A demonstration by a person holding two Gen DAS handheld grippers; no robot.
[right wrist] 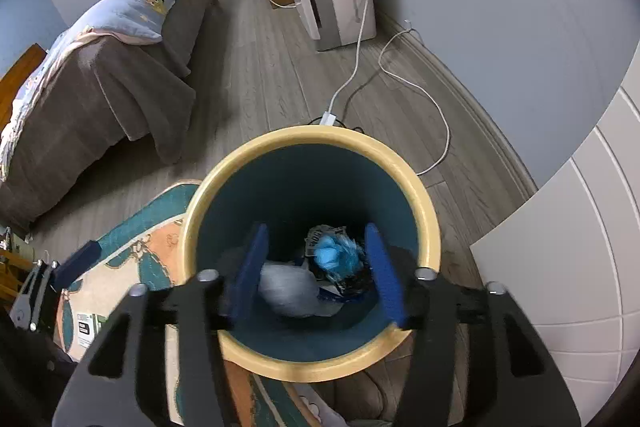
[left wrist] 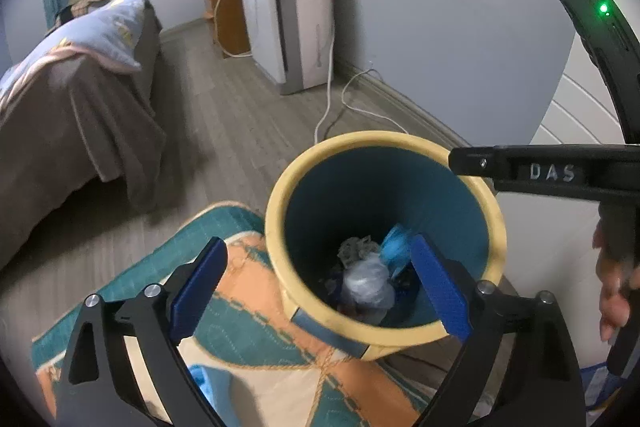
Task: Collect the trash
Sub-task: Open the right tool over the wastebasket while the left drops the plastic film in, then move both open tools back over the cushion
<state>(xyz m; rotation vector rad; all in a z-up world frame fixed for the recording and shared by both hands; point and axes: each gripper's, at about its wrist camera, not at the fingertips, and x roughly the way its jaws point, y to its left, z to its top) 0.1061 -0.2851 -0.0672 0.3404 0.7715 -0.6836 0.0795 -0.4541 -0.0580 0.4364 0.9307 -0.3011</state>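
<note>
Both grippers, left point(left wrist: 316, 291) & right point(right wrist: 316, 275), jaws apart, empty, over yellow-rimmed teal plastic bin point(right wrist: 312, 135). Confirm blue wad point(right wrist: 332, 255) & clear bag point(right wrist: 286, 291) lie inside; lift straight up, clear of rim.

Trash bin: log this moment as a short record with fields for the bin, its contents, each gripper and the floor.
bin: yellow-rimmed trash bin, teal inside, upright
contents: blue wad, pale crumpled bag, other scraps
left gripper: open, nothing between the pads, above the bin's near rim
right gripper: open, empty, over the bin's mouth
floor: patterned rug beside the bin, on wood planks
</note>
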